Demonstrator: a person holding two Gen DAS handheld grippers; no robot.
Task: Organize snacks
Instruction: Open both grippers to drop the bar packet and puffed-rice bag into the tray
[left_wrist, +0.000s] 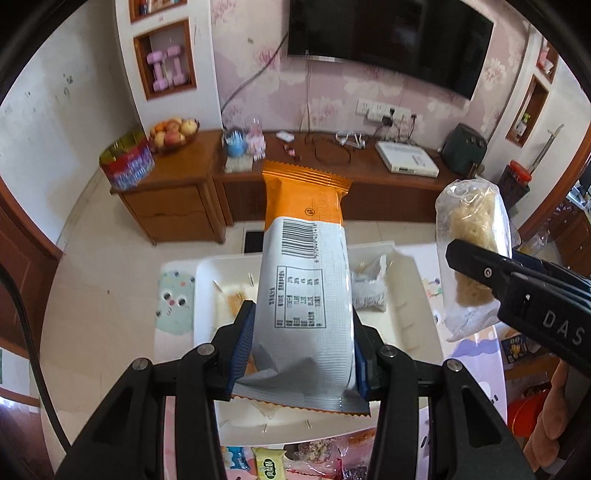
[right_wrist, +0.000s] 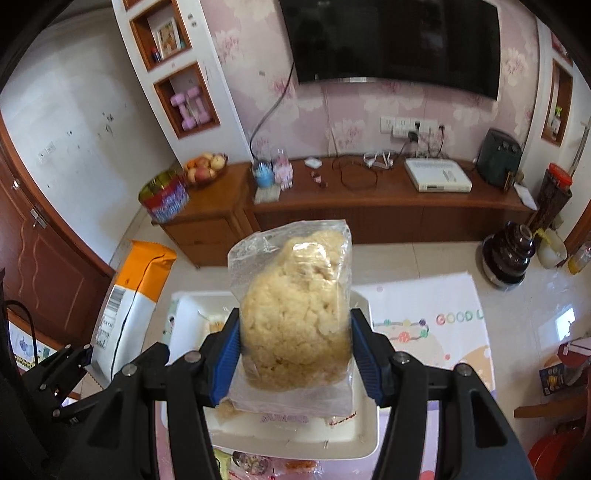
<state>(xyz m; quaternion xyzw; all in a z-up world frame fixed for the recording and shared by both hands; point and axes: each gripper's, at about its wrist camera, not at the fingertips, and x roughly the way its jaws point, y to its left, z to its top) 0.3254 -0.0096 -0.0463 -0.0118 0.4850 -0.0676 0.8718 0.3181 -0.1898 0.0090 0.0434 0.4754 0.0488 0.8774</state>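
The snack packet (left_wrist: 303, 295) is white with fine grey ribbing, a black barcode and an orange zigzag-edged top. The clear bag (right_wrist: 295, 317) holds pale yellow puffed snack. Both grippers' finger pads (right_wrist: 227, 350) are blue on black frames. The tray (left_wrist: 402, 317) is white.

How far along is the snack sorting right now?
Partly done. The white tray already holds a couple of snacks, including a small clear packet. In hand: the left claw grips an orange and white packet, and the right claw grips a clear bag of puffed rice cake, both above the tray. Left: loose snacks at the table's near edge.
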